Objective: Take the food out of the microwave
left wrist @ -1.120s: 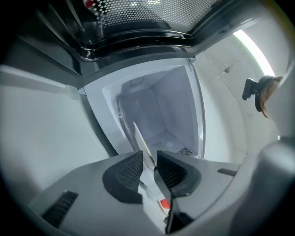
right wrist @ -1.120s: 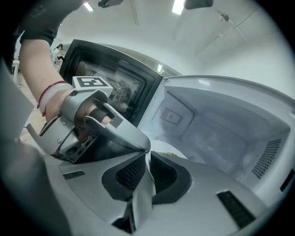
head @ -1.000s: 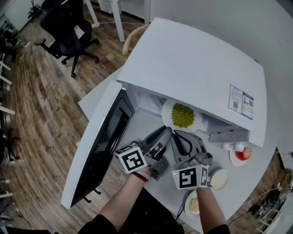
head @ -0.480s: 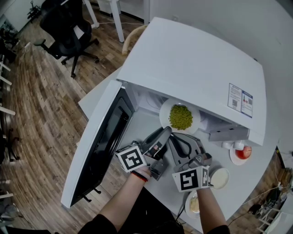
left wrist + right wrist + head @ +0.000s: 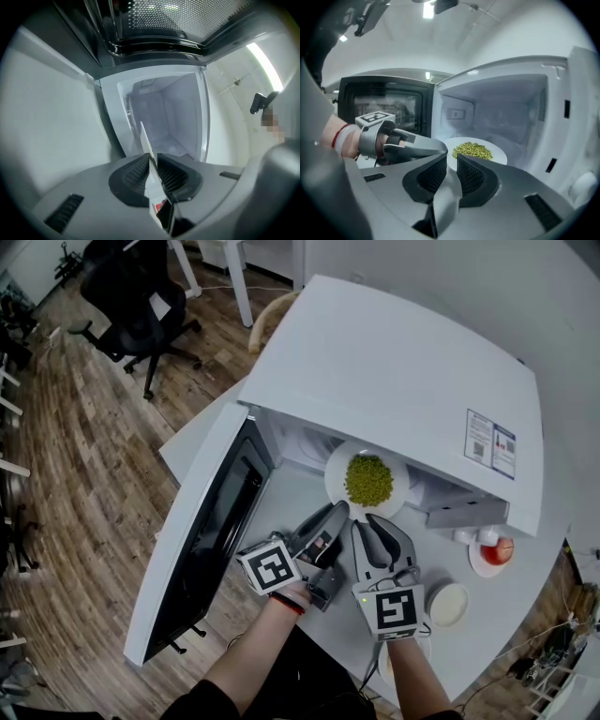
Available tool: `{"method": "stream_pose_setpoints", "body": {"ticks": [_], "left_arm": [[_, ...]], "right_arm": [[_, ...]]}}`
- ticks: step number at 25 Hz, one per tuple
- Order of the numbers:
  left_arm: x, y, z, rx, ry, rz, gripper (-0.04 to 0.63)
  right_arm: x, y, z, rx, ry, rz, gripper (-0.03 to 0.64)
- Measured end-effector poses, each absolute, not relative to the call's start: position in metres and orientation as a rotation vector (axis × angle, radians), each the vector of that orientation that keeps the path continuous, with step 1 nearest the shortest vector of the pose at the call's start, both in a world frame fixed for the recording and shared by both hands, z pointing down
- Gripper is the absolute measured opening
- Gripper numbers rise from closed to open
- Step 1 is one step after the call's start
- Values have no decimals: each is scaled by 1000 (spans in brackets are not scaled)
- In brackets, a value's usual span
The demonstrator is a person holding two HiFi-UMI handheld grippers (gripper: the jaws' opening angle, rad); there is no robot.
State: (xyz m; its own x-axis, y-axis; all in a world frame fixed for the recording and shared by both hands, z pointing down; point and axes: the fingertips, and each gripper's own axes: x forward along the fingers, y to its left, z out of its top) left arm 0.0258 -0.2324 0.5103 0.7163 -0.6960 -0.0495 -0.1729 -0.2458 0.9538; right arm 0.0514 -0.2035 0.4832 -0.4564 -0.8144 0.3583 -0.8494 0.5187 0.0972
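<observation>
A white plate point(image 5: 336, 474) heaped with green peas point(image 5: 368, 480) sits at the mouth of the open microwave point(image 5: 394, 371). My left gripper point(image 5: 339, 509) is rolled on its side at the plate's near left rim. Its jaws have just been closing, and in the left gripper view the thin plate rim point(image 5: 145, 139) is pinched between the pads of the left gripper point(image 5: 153, 160). My right gripper point(image 5: 375, 521) points at the plate's near edge. Seen in the right gripper view, the right gripper point(image 5: 451, 161) has its jaws a narrow gap apart with nothing clamped, and the plate point(image 5: 499, 153) lies just beyond.
The microwave door point(image 5: 211, 521) hangs open to the left, beside my left hand. On the table to the right stand a small dish with something red point(image 5: 493, 555) and a white bowl point(image 5: 449, 606). An office chair point(image 5: 141, 296) stands on the wooden floor beyond.
The plate has slid out toward the front of the microwave. My right gripper has rolled upright and drawn back a little. The left jaws have closed onto the plate's rim.
</observation>
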Motion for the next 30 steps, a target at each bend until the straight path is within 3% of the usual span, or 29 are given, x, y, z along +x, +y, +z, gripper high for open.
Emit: {"method": "stream_pose_setpoints", "body": {"ticks": [10, 22, 30], "left_arm": [[23, -232, 513, 1764, -698, -595, 48], [15, -232, 516, 1724, -709, -621, 35], [15, -229, 517, 1702, -708, -623, 35]], "right_arm": [[94, -198, 493, 1691, -2366, 695, 59], [93, -200, 511, 1720, -2472, 1443, 112], [88, -209, 510, 1726, -2475, 1589, 115]]}}
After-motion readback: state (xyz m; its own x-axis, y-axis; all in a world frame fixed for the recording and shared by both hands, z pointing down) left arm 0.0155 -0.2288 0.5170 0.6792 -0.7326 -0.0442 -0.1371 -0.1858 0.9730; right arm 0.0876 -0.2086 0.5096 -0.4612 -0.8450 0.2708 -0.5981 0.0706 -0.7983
